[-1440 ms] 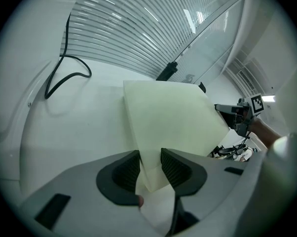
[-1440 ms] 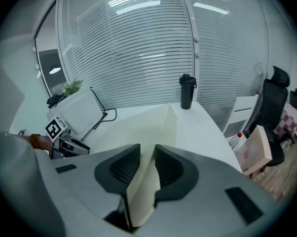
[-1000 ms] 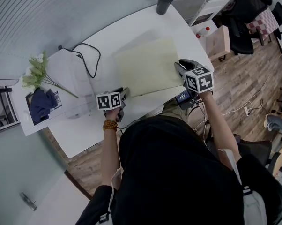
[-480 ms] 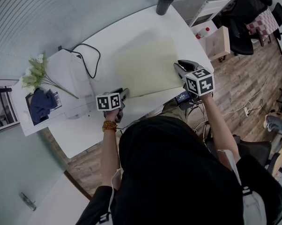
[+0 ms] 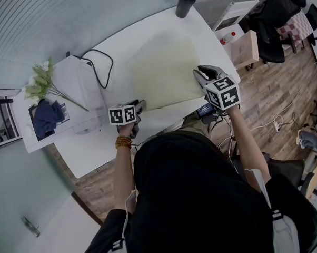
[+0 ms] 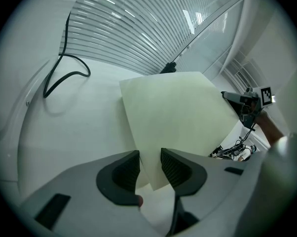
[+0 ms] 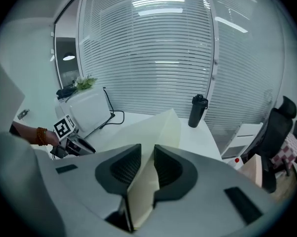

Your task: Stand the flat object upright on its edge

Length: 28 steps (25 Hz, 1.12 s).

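**Early in the tilt: 2 grippers at the board**

The pale yellow flat board point(image 5: 164, 73) lies mostly on the white tabletop point(image 5: 148, 36). The right gripper point(image 5: 201, 74) has its jaws clamped on the board's right edge, which looks slightly raised. The left gripper point(image 5: 139, 107) has its jaws apart, with the near left corner between them. Next, I reckon, the right edge swings up while the opposite edge stays planted.
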Each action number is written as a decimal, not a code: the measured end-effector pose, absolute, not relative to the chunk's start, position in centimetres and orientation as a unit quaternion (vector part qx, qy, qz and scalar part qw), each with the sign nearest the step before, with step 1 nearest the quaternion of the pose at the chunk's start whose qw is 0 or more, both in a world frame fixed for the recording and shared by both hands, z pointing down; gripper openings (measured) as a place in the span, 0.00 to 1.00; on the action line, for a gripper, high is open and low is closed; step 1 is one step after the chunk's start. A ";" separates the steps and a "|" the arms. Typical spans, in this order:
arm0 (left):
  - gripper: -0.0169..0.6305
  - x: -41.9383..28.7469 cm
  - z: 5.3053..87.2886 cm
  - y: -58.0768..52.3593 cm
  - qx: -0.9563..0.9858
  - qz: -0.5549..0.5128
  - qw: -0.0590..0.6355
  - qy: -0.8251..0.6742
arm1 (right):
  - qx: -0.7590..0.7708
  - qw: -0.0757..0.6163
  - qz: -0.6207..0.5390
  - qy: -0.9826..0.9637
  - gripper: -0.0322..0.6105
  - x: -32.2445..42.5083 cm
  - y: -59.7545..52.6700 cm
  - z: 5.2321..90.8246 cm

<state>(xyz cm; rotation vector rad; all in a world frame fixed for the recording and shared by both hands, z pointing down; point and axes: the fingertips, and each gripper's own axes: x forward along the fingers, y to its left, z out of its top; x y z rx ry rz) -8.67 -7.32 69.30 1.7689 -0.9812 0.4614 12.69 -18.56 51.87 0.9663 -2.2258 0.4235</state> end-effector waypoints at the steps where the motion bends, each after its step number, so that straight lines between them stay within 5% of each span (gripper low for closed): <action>1: 0.23 -8.7 69.3 -7.3 0.734 0.192 0.508 -0.407 | 0.369 0.334 0.156 -0.853 0.17 12.5 -18.5 51.7; 28: 0.15 -8.4 68.9 -6.9 0.747 0.165 0.482 -0.426 | 0.297 0.438 -0.038 -0.848 0.17 6.9 -16.7 46.5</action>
